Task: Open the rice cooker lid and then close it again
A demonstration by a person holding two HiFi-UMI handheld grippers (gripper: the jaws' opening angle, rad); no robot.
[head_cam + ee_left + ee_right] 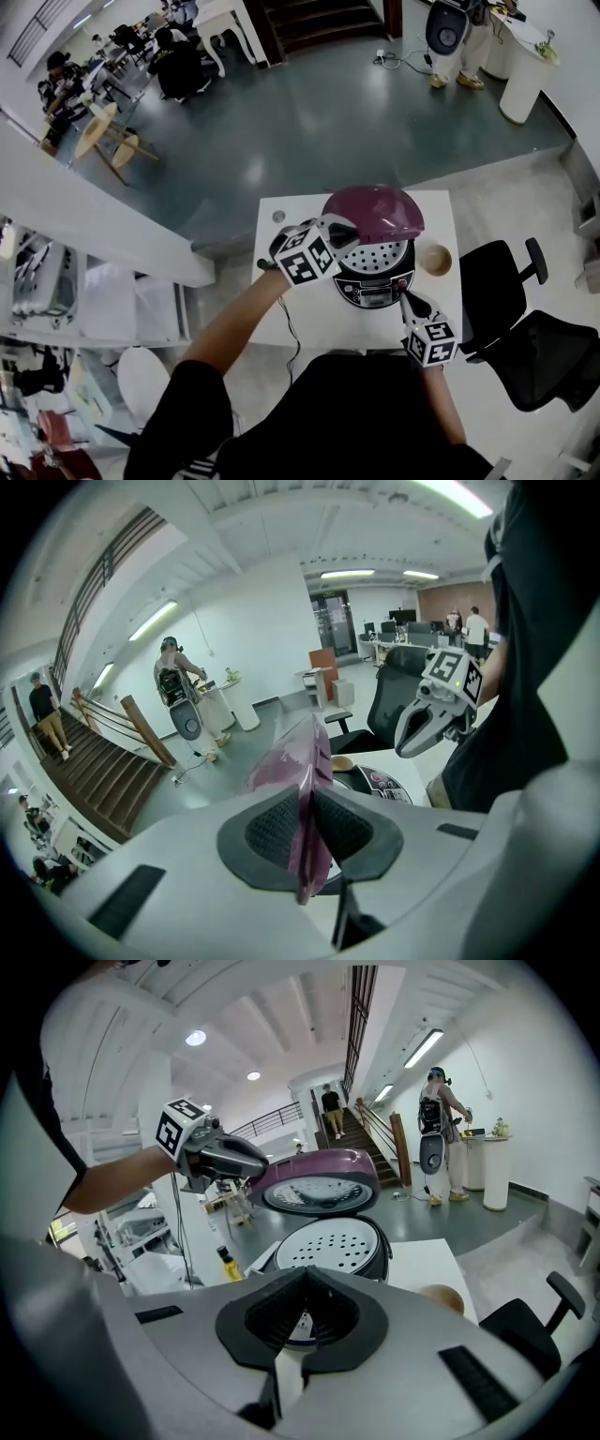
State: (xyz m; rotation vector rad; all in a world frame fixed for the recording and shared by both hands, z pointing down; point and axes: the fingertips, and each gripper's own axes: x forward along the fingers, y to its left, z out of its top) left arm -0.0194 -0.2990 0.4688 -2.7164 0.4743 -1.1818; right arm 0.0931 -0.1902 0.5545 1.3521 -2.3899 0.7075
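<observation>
One rice cooker [375, 274] stands on the white table [281, 319], and its single purple lid [375, 211] is raised and tilted over the open pot. That leaves the perforated inner plate [377, 255] uncovered. The left gripper [343, 231] has its jaws narrow, clamped on the lid's thin near-left rim. The rim runs edge-on between the pads in the left gripper view. The hinge is probably at the far side, though the lid hides it. If so, closing means swinging this rim down and toward the person, onto the pot just below the jaws. The left hand is the nearer one and already on the lid. The right gripper [405, 298] is closed on nothing, by the front control panel [373, 295]. One small bowl [435, 260] sits right of the cooker.
</observation>
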